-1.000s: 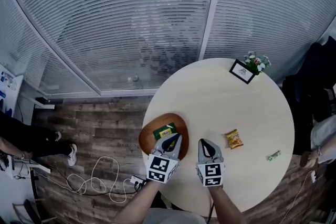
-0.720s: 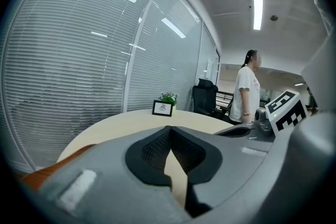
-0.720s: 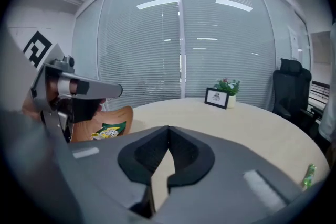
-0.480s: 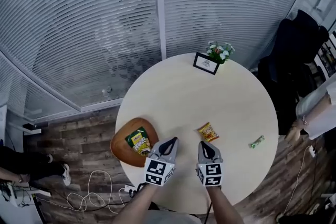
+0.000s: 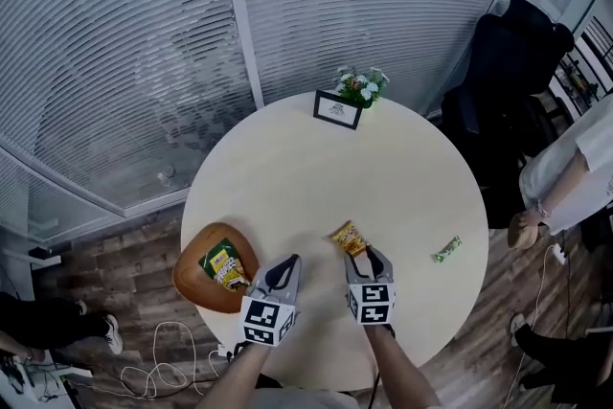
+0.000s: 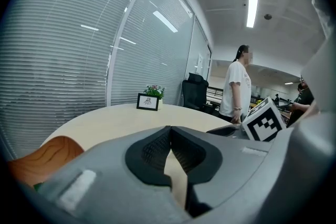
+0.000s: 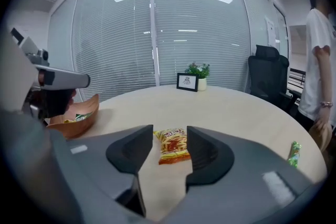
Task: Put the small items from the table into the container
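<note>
Right gripper view | right gripper (image 7: pixel 169 130) jaws opening, packet (image 7: pixel 172 147) lower centre, ungripped | straddle it squarely before closing | left gripper (image 6: pixel 170 132) jaws together, empty

in the head view the right gripper (image 5: pixel 369 256) hides the near end of the snack (image 5: pixel 347 235), and the right edge cuts off a person (image 5: pixel 573 170). the left gripper (image 6: pixel 170 139) covers most of the bowl (image 6: pixel 50 155) in its own view (only a brown rim shows).
</note>
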A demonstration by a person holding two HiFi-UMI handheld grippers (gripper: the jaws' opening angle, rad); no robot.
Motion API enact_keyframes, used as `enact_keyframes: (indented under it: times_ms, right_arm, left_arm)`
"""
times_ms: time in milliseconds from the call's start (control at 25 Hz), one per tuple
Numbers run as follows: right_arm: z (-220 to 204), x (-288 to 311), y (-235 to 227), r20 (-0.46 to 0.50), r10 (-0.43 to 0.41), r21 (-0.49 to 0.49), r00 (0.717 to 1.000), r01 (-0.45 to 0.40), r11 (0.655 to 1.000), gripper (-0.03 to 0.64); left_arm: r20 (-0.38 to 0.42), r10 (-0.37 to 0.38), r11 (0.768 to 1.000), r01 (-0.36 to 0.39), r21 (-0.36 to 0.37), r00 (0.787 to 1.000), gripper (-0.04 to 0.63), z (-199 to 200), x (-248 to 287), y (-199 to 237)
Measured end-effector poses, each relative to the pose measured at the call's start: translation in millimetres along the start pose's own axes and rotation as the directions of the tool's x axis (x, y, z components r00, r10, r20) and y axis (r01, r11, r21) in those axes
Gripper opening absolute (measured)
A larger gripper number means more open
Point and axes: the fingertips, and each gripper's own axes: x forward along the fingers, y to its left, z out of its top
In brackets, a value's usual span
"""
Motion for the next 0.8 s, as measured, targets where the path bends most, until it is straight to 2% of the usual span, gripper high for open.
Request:
enact_keyframes:
  times_ms: [120, 280, 560, 800]
  right_arm:
    - [-8.3, 18.8, -9.9, -0.039, 0.002, 0.005, 0.999, -0.001, 1.000, 0.246]
    - [-15.6, 41.0, -10.9, -0.105, 0.023, -0.006, 0.994, -0.024, 1.000, 0.272]
    - [-29.9, 59.9, -9.6, -0.187, 0.029, -0.033, 0.982, -0.036, 0.999, 0.267]
    - [-35.8, 56.5, -3.6, -0.227, 0.027, -0.040, 0.974, -0.037, 0.998, 0.193]
  left_arm:
    - [-0.009, 0.004, 1.000, -0.004, -0.005, 1.000, -0.003, -2.1, -2.6, -1.0]
    - [-0.028, 0.014, 1.000, -0.014, -0.004, 1.000, -0.003, -7.2, -10.2, 2.3]
    - [-0.048, 0.046, 0.999, -0.047, -0.013, 0.998, -0.003, -18.8, -23.1, 14.5]
    - [-0.047, 0.070, 0.997, -0.071, -0.009, 0.996, -0.003, -20.5, -33.3, 25.2]
